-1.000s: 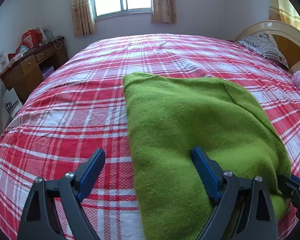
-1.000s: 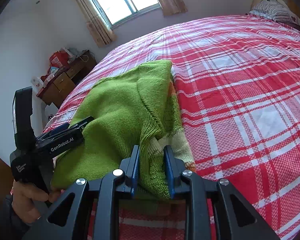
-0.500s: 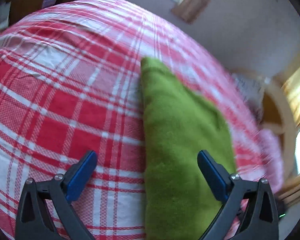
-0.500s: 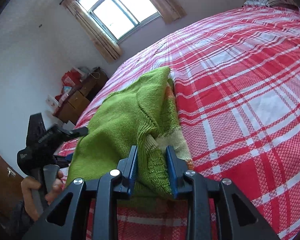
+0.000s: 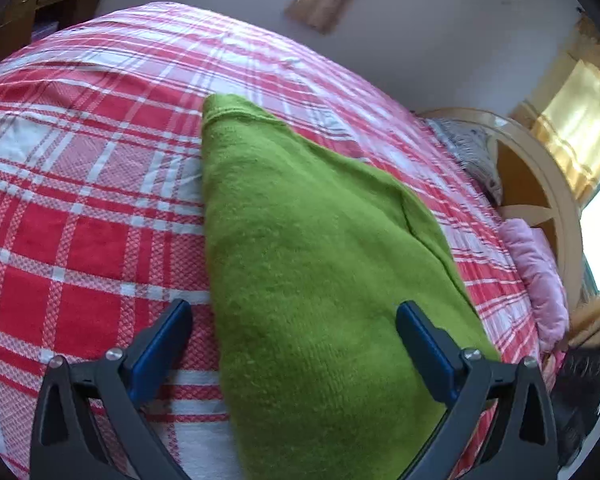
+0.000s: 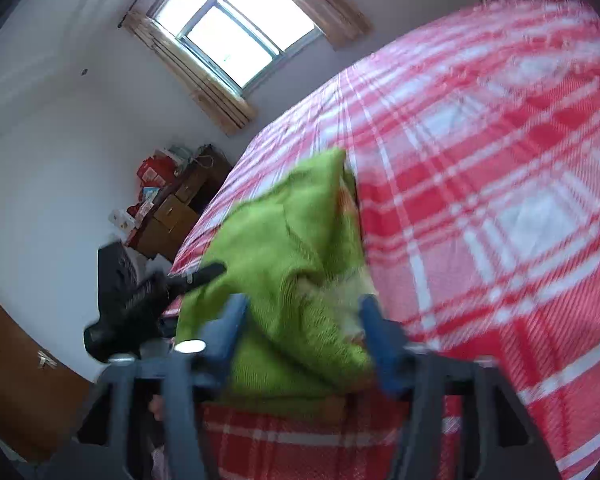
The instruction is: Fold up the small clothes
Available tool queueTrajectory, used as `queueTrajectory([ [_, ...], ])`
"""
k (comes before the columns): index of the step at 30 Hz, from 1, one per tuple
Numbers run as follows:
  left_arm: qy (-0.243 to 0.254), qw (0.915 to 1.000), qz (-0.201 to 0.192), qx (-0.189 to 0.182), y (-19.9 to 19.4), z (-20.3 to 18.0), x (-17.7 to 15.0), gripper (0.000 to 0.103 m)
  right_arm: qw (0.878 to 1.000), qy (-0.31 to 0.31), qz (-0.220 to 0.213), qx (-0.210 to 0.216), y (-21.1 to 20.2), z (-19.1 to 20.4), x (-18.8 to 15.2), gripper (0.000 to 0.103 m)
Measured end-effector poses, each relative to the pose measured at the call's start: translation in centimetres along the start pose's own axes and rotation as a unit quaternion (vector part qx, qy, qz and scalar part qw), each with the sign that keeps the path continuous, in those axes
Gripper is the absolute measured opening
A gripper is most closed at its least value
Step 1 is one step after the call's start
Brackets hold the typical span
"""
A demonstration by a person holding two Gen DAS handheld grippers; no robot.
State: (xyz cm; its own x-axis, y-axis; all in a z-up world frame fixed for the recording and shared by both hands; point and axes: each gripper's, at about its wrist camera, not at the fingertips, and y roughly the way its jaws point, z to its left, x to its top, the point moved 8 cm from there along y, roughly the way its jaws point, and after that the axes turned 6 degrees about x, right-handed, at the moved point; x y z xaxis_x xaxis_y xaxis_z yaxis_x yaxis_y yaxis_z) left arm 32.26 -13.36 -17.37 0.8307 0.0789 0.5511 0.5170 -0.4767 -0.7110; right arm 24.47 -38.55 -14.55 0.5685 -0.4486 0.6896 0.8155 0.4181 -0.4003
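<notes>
While the right gripper (image 6: 304, 332) had just been opening around its hem, the left gripper (image 5: 294, 350) gaped wide, empty. Low in frame, the soft green knitted sweater (image 5: 312, 264) looked floppy; pinch its edges.

left tool (image 5: 294, 330) | black frame, blue pads, silver screws | right tool (image 6: 304, 322) alike

You're working over a bed (image 5: 80, 208) spread with a red, pink and white plaid cover. A folded green knit sweater (image 5: 308, 264) lies flat on it near your edge. By the curved headboard (image 5: 540, 184), a striped pillow (image 5: 472, 156) and a pink bundle (image 5: 540, 276) rest on the cover.
</notes>
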Motion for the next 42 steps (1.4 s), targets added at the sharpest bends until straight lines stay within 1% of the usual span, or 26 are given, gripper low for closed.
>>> queueTrajectory([
  [2,-0.01,0.9997,-0.007,-0.019,-0.6,0.6,-0.1,0.103,1.0,-0.014,0.004,-0.009,0.6,0.0,1.4,0.073],
  [4,-0.008,0.9997,-0.01,-0.022,-0.6,0.6,0.0,0.103,1.0,-0.022,0.018,0.001,1.9,0.1,2.3,0.073],
  [7,0.005,0.9998,-0.006,-0.02,-0.2,0.3,0.2,0.103,0.998,-0.041,0.054,-0.001,4.8,0.1,2.7,0.073],
  [9,0.006,0.9997,-0.005,-0.023,0.2,0.0,0.6,0.102,0.994,-0.065,0.085,0.0,7.1,0.5,2.2,0.073],
  [10,0.005,0.9997,-0.008,-0.023,0.2,0.0,0.6,0.098,0.992,-0.076,0.096,-0.008,7.7,0.7,1.8,0.073],
  [11,0.005,0.9997,-0.01,-0.024,0.1,0.1,0.6,0.09,0.991,-0.084,0.107,-0.022,8.4,0.6,1.5,0.073],
  [12,0.005,0.9995,-0.01,-0.03,0.2,0.0,0.6,0.086,0.989,-0.086,0.112,-0.038,8.9,0.5,1.6,0.073],
  [13,0.005,0.9992,-0.008,-0.039,0.2,-0.2,0.5,0.079,0.989,-0.083,0.109,-0.045,9.0,0.3,1.8,0.073],
  [15,0.009,0.9994,-0.005,-0.034,0.4,-0.3,0.5,0.077,0.99,-0.064,0.112,-0.054,9.5,-0.2,1.7,0.073],
  [18,0.019,0.9996,-0.005,-0.02,0.3,-0.7,0.3,0.068,0.989,-0.056,0.125,-0.058,9.9,-0.3,1.5,0.073],
  [20,0.007,0.9997,0.0,-0.023,0.0,-0.5,0.0,0.061,0.988,-0.047,0.138,-0.048,9.9,0.0,1.1,0.068],
  [21,-0.003,0.9996,0.003,-0.027,-0.3,-0.5,-0.1,0.059,0.988,-0.039,0.143,-0.04,10.2,0.1,1.1,0.062],
  [22,-0.012,0.9994,0.006,-0.031,-0.7,-0.4,-0.2,0.055,0.988,-0.03,0.148,-0.033,9.9,0.3,0.8,0.058],
  [23,-0.016,0.9993,0.008,-0.032,-1.0,-0.4,-0.5,0.053,0.988,-0.028,0.149,-0.032,9.7,0.5,0.5,0.057],
  [27,-0.001,0.9995,0.021,-0.022,-2.9,-0.8,-2.4,0.053,0.987,-0.027,0.159,-0.025,8.0,1.6,-1.6,0.055],
  [32,-0.011,0.9983,0.045,-0.034,-6.6,0.0,-6.7,0.053,0.982,-0.031,0.187,0.013,4.2,3.8,-6.4,0.055],
  [34,-0.013,0.998,0.05,-0.036,-8.3,0.4,-8.8,0.053,0.98,-0.034,0.196,0.025,2.7,4.7,-8.4,0.055],
  [36,-0.017,0.9977,0.055,-0.038,-9.2,0.7,-10.1,0.053,0.979,-0.038,0.2,0.03,1.5,5.4,-10.0,0.055],
  [37,-0.021,0.9974,0.057,-0.039,-9.7,0.9,-10.7,0.053,0.978,-0.042,0.201,0.032,1.1,5.7,-10.6,0.055],
  [39,-0.018,0.9975,0.058,-0.036,-9.9,1.1,-11.0,0.056,0.979,-0.056,0.194,0.03,0.6,6.2,-11.3,0.057],
  [40,-0.015,0.9982,0.051,-0.029,-10.0,1.3,-10.9,0.061,0.981,-0.061,0.185,0.024,0.4,6.1,-11.3,0.059],
  [42,-0.016,0.9986,0.047,-0.02,-10.1,1.4,-10.3,0.063,0.985,-0.053,0.165,0.015,-0.1,5.8,-10.5,0.06],
])
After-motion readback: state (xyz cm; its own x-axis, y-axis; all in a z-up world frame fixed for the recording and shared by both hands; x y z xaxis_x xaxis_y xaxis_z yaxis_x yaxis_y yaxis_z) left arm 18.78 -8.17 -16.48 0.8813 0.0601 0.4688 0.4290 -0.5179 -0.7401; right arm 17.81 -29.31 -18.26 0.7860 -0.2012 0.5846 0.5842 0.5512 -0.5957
